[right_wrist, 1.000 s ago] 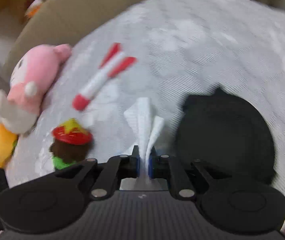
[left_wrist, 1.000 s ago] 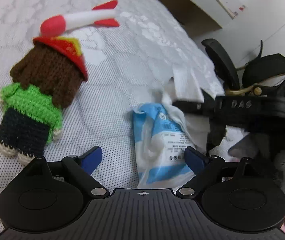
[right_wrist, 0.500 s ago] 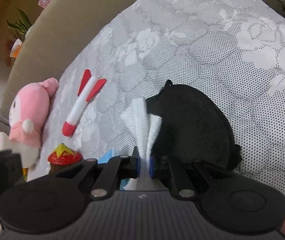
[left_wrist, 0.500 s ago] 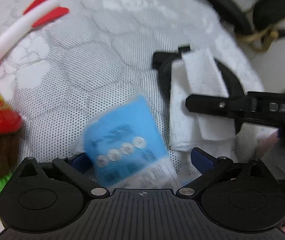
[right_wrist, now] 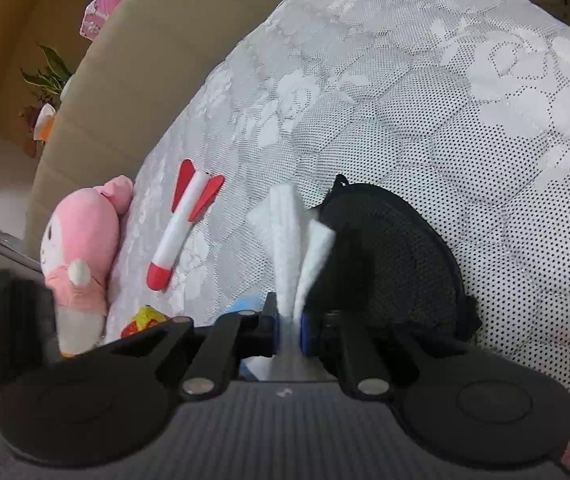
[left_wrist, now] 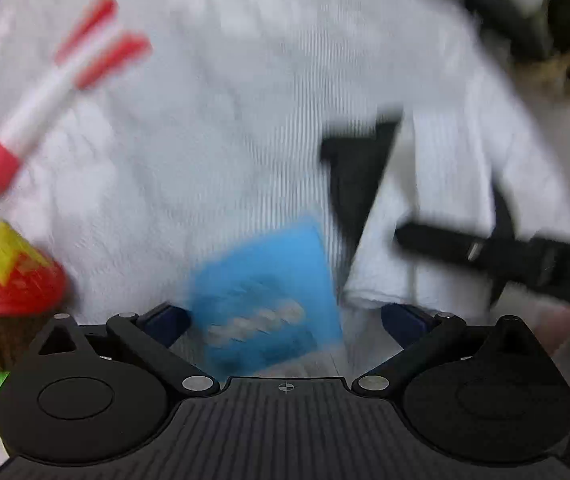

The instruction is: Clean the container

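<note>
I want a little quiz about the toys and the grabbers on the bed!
1. True or false: the right gripper pinches a folded white wipe.
2. Which toy lies nearest the pink plush doll: A) red-and-white felt rocket B) round black mesh container?
3. The left gripper has its jaws ____ over the blue wipe packet.

Key: 1 true; 2 A; 3 open.

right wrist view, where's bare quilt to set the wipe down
The widest bare quilt lies beyond and right of the black container. A narrower strip runs between the toy rocket and the white wipe in the right tongs. The near left is crowded: pink plush, crochet doll, blue packet.
</note>
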### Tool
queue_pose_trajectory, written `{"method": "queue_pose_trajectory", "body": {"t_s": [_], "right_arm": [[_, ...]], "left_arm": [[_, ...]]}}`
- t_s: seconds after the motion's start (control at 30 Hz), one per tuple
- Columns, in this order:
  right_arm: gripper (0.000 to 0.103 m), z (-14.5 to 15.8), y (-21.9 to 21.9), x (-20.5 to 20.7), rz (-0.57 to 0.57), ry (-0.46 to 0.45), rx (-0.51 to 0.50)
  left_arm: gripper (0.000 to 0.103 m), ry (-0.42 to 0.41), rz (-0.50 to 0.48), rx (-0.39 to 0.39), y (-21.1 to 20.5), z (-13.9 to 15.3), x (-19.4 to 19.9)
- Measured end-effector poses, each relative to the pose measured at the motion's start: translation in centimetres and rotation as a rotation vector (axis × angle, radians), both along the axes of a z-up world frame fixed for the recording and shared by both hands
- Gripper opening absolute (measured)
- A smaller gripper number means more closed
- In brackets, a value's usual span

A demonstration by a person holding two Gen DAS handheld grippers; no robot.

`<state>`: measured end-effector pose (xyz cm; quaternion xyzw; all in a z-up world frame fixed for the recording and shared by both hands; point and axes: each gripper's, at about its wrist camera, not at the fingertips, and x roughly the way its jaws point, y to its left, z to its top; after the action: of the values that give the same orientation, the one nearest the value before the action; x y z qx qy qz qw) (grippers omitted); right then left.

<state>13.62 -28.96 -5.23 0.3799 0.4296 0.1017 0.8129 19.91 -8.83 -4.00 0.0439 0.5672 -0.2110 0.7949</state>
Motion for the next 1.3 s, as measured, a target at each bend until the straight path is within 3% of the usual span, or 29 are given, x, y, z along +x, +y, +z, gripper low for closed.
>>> {"method": "queue_pose_trajectory", "body": {"t_s": [0.03, 0.1, 0.17, 0.23, 0.33, 0.4, 0.5, 0.63, 0.77, 0.83, 0.97, 1.0, 1.13, 1.3], "right_arm": [[0.014, 0.1, 0.0, 0.1, 0.006, -0.005, 0.001], [0.014, 0.1, 0.1, 0.2, 0.014, -0.009, -0.005], [0.014, 0.1, 0.1, 0.3, 0.015, -0.004, -0.005], [0.014, 0.0, -0.1, 0.1, 0.009, -0.003, 0.009], [0.014, 0.1, -0.3, -0.1, -0.006, -0.008, 0.016], [0.014, 0.2, -0.3, -0.2, -0.006, -0.016, 0.016], [0.010, 0.5, -0.1, -0.4, 0.009, -0.042, 0.002], [0.010, 1.2, 0.4, -0.8, 0.021, -0.082, -0.027], [0.010, 1.4, 1.5, -0.5, 0.064, -0.068, 0.007], [0.010, 2.0, 2.5, -0.6, 0.096, -0.073, 0.070], [0.009, 2.9, 4.5, -0.6, 0.202, -0.072, 0.334], [0.009, 3.2, 5.1, -0.6, 0.223, -0.067, 0.317], [0.008, 3.8, 6.0, -1.0, 0.223, -0.088, -0.013], [0.008, 2.4, 2.6, -0.9, 0.090, -0.054, -0.050]], "left_arm": [[0.103, 0.014, -0.005, 0.008, 0.1, -0.4, 0.2], [0.103, 0.071, -0.016, 0.101, -0.5, -1.9, 0.6], [0.103, 0.043, -0.067, 0.187, -1.9, -2.2, 0.3], [0.103, 0.000, -0.072, 0.218, -2.7, -2.2, 0.1], [0.095, -0.045, -0.035, 0.175, -2.3, -1.7, 0.0], [0.064, -0.061, -0.015, 0.146, -1.4, -0.9, -0.2], [0.061, -0.104, 0.001, 0.046, 0.5, 0.5, -1.6], [0.061, -0.259, 0.034, -0.082, 2.6, 3.2, -6.2], [0.061, -0.272, 0.038, -0.144, 5.2, 3.2, -9.6], [0.061, -0.259, 0.048, -0.135, 6.1, 2.2, -10.1], [0.060, -0.302, 0.029, -0.082, 5.9, 1.4, -9.5], [0.060, -0.327, 0.016, -0.068, 5.6, 1.5, -9.4], [0.060, -0.375, -0.015, -0.095, 4.7, 2.2, -8.7], [0.060, -0.405, -0.039, -0.128, 3.4, 2.6, -7.8]]}}
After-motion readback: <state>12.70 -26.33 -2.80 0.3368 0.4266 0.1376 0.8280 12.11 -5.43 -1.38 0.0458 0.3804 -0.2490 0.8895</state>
